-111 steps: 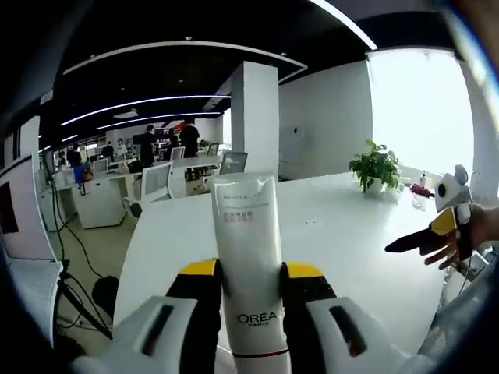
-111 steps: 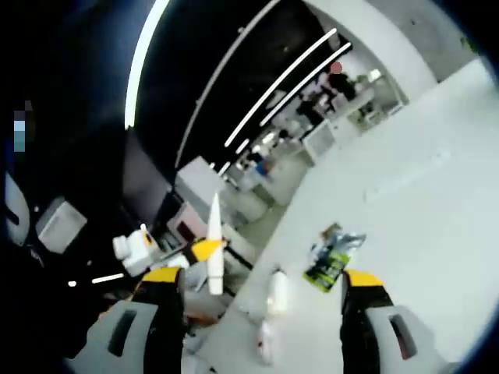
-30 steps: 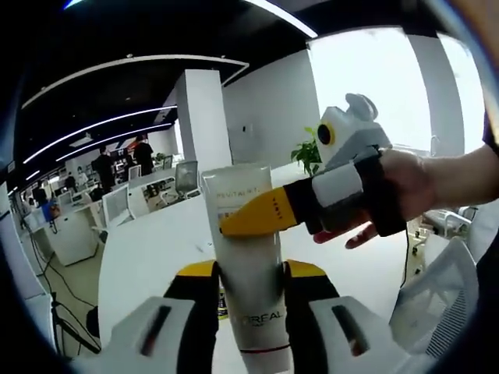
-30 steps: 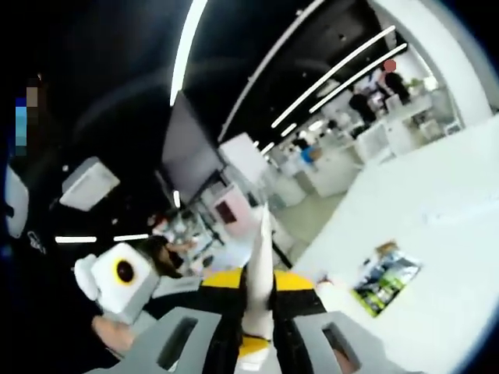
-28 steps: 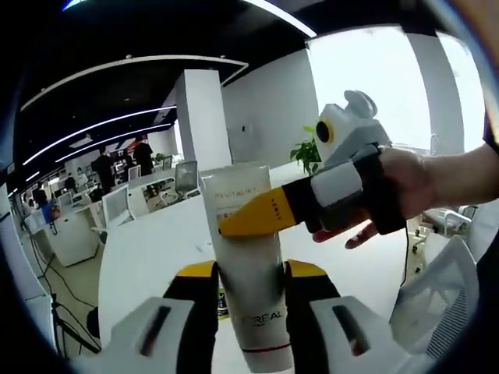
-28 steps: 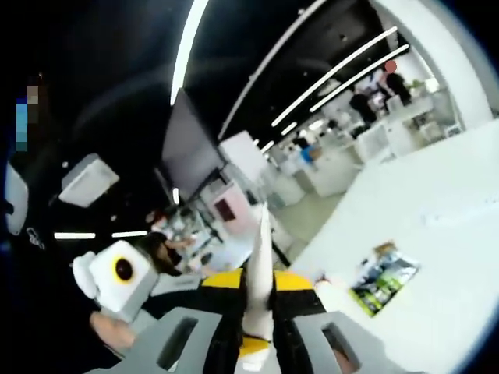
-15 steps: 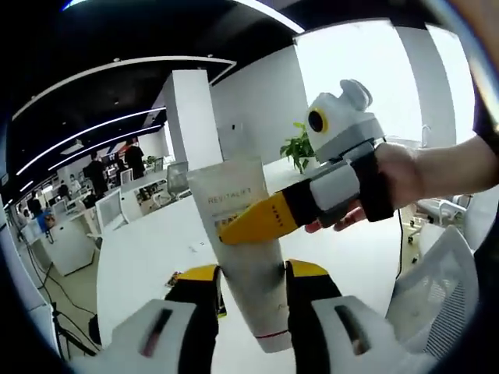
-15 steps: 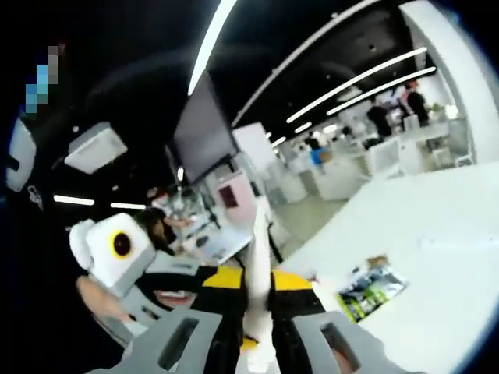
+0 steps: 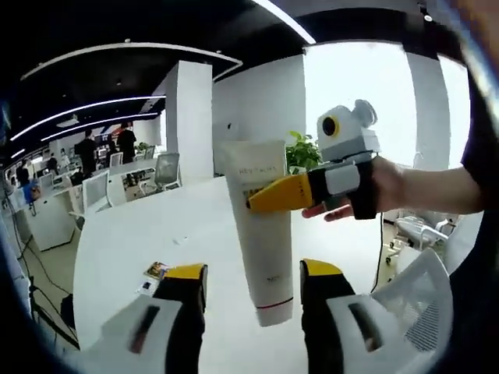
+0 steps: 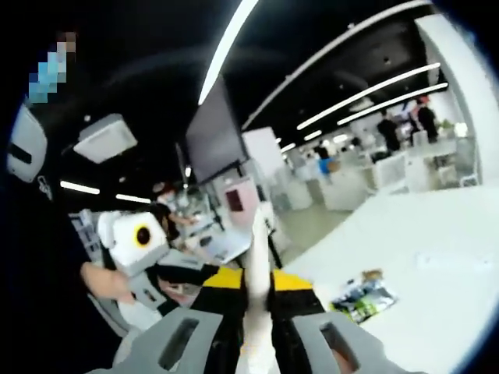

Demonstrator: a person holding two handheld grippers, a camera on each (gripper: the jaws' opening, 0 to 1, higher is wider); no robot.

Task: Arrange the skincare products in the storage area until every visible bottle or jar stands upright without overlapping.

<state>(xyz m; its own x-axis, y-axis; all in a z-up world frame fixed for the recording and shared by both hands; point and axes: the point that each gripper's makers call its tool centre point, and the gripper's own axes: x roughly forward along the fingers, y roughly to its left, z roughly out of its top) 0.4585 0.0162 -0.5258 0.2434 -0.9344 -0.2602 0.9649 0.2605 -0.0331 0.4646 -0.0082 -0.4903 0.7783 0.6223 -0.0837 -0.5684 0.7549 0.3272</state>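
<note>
A white L'Oreal tube [image 9: 263, 226] hangs in the air above the white table [image 9: 148, 234], cap end down. In the left gripper view my right gripper [image 9: 273, 196] comes in from the right and pinches the tube's upper part with its yellow jaws, a hand behind it. My left gripper [image 9: 253, 273] stands open around the tube's lower end, both jaws clear of it. In the right gripper view the tube [image 10: 258, 249] shows edge-on, with my right gripper [image 10: 256, 280] shut on it. The left gripper [image 10: 175, 274] sits low at the left.
A green printed packet [image 10: 360, 300] lies flat on the table, seen small in the left gripper view as a packet [image 9: 156, 270]. A potted plant [image 9: 300, 152] stands at the far edge. A white mesh chair back [image 9: 417, 284] is near right. Desks and people fill the background.
My left gripper has opened and let go of the tube. The right gripper, open 3.7 s ago, has shut on the tube's upper part and now holds it alone.
</note>
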